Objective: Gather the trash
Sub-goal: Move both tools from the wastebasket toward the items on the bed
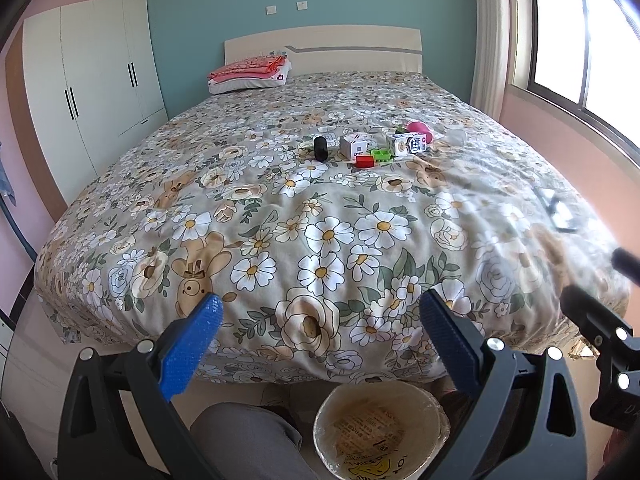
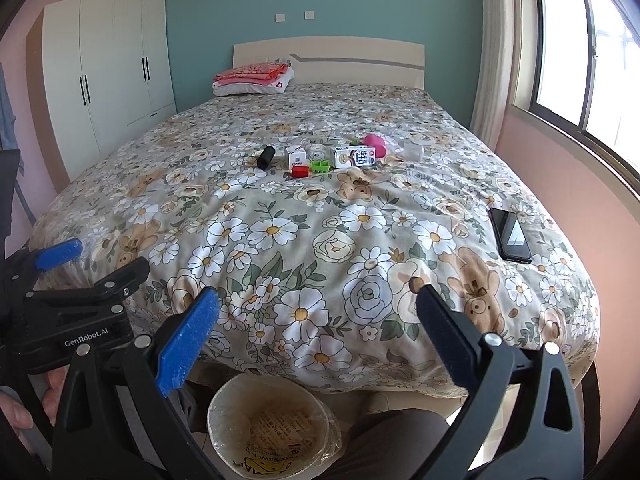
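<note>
Small items lie in a cluster in the middle of the floral bed [image 1: 280, 208] [image 2: 280, 216]: a milk carton [image 1: 409, 144] [image 2: 354, 157], a small white box [image 1: 354, 145] [image 2: 296, 156], a black cylinder [image 1: 320, 148] [image 2: 266, 157], a red block [image 1: 364, 161] [image 2: 300, 171], a green block [image 1: 381, 155] [image 2: 321, 166] and a pink object [image 1: 420, 129] [image 2: 375, 143]. A lined bin [image 1: 380, 428] [image 2: 272, 428] stands on the floor at the foot of the bed. My left gripper [image 1: 320, 316] and right gripper [image 2: 318, 308] are both open and empty, held above the bin, far from the items.
A black phone [image 2: 511, 235] lies on the bed's right side. Folded red cloth on a pillow [image 1: 250, 74] [image 2: 254, 78] is at the headboard. A white wardrobe [image 1: 92, 80] stands left. A window [image 2: 580, 60] is on the right. My knee [image 1: 248, 440] is beside the bin.
</note>
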`<move>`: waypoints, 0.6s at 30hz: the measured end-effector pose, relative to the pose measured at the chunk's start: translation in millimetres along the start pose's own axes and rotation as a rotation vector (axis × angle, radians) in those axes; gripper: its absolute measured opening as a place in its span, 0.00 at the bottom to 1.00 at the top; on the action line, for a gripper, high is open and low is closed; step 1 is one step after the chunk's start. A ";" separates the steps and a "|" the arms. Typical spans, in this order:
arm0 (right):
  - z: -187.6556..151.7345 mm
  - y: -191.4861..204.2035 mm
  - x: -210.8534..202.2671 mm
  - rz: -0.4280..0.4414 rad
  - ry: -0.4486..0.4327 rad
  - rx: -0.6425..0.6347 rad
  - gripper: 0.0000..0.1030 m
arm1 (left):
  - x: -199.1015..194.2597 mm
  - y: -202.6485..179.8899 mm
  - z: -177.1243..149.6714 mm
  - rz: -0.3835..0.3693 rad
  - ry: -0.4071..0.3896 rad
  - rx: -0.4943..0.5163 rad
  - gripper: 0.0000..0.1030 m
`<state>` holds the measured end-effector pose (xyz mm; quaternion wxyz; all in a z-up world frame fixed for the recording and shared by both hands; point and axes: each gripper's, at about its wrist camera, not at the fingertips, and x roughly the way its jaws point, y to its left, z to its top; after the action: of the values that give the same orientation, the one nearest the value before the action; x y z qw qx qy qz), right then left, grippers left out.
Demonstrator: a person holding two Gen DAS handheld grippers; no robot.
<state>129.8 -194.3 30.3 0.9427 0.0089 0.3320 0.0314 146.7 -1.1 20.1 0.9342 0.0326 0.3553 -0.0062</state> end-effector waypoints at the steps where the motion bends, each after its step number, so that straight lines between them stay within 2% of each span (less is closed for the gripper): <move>1: 6.6 -4.0 5.8 -0.003 0.001 0.003 0.94 | 6.6 1.1 7.8 -0.003 -0.002 -0.007 0.97; 9: 61.1 -34.7 57.8 0.002 -0.013 0.027 0.93 | 64.9 11.2 67.1 0.048 -0.031 -0.043 0.97; 13: 87.2 -48.2 87.9 0.000 -0.006 0.035 0.93 | 95.3 12.7 92.3 0.013 -0.020 -0.063 0.97; 18: 115.5 -62.4 124.8 -0.018 -0.013 0.023 0.93 | 134.5 15.4 118.3 0.011 -0.012 -0.077 0.97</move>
<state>302.6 -248.0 39.9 0.9449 0.0169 0.3264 0.0190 326.2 8.1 19.9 0.9369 -0.0015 0.3494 0.0124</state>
